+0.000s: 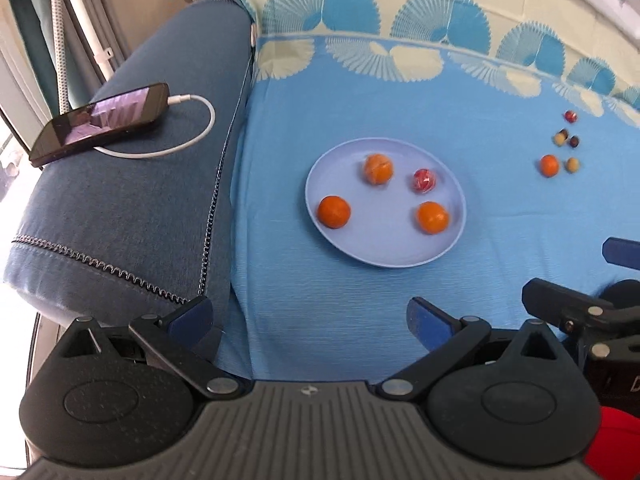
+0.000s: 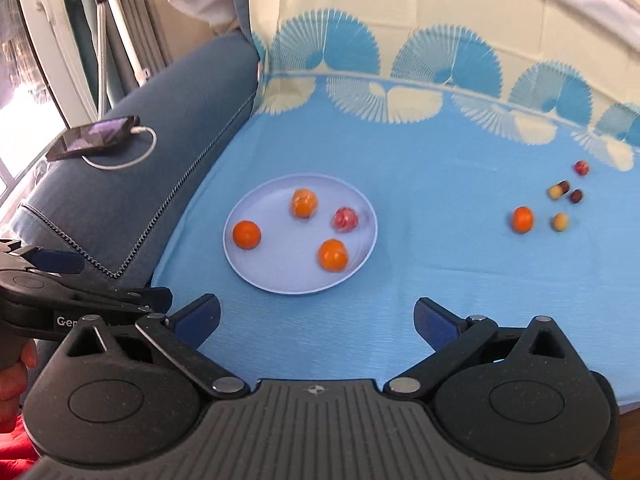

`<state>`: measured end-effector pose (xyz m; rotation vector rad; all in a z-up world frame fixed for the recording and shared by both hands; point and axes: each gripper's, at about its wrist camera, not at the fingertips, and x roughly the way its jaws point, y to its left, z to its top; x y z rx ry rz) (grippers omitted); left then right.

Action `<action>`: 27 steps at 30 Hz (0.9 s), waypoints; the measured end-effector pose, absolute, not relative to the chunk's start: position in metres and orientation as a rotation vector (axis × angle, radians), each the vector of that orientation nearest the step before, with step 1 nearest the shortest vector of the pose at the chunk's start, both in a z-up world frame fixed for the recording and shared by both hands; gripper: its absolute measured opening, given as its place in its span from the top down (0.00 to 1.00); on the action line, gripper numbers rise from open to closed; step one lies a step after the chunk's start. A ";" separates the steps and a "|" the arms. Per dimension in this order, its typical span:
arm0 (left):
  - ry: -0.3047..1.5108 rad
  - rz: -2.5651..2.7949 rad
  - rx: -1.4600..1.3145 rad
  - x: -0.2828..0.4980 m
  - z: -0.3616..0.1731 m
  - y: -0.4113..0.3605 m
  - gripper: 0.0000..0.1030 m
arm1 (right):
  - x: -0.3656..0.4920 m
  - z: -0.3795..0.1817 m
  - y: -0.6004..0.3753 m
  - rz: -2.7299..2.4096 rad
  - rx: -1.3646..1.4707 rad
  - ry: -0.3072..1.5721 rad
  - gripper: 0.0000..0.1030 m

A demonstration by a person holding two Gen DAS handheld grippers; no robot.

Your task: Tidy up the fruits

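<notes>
The lilac plate (image 2: 240, 268) is sitting on the blue cloth (image 2: 420, 280) holding three oranges (image 2: 247, 234) plus a red fruit (image 2: 345, 219) at 2 o'clock. Another orange (image 2: 523, 219) is lying loose with small fruits (image 2: 560, 222) at 3 o'clock. Left gripper (image 1: 310, 318) and right gripper (image 2: 316, 318) are both gaping wide, holding nothing. "Gen" is showing on the left gripper.

Both wrist views look steeply down from nearby — sharing the plate (image 1: 386, 256) (image 2: 240, 264) on the cloth (image 1: 500, 220) (image 2: 440, 260).

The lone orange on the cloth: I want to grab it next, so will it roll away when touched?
The orange looks round and smooth, so a nudge would probably roll it. The cloth looks soft and flat, likely slowing it. It seems firm enough to grip.
</notes>
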<state>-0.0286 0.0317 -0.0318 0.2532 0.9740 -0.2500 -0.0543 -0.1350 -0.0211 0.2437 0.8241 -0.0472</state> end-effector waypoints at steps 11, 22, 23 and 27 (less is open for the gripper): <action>0.907 -0.226 0.249 -0.058 -0.010 0.034 0.00 | -0.083 -0.002 -0.125 -0.017 0.204 0.751 0.01; 0.885 -0.236 0.248 -0.066 -0.003 0.037 0.00 | -0.091 0.006 -0.120 -0.018 0.190 0.724 0.01; 0.885 -0.236 0.247 -0.066 -0.003 0.037 0.00 | -0.091 0.006 -0.120 -0.018 0.189 0.723 0.01; 0.890 -0.233 0.242 -0.066 -0.004 0.039 0.00 | -0.090 0.005 -0.119 -0.016 0.187 0.725 0.01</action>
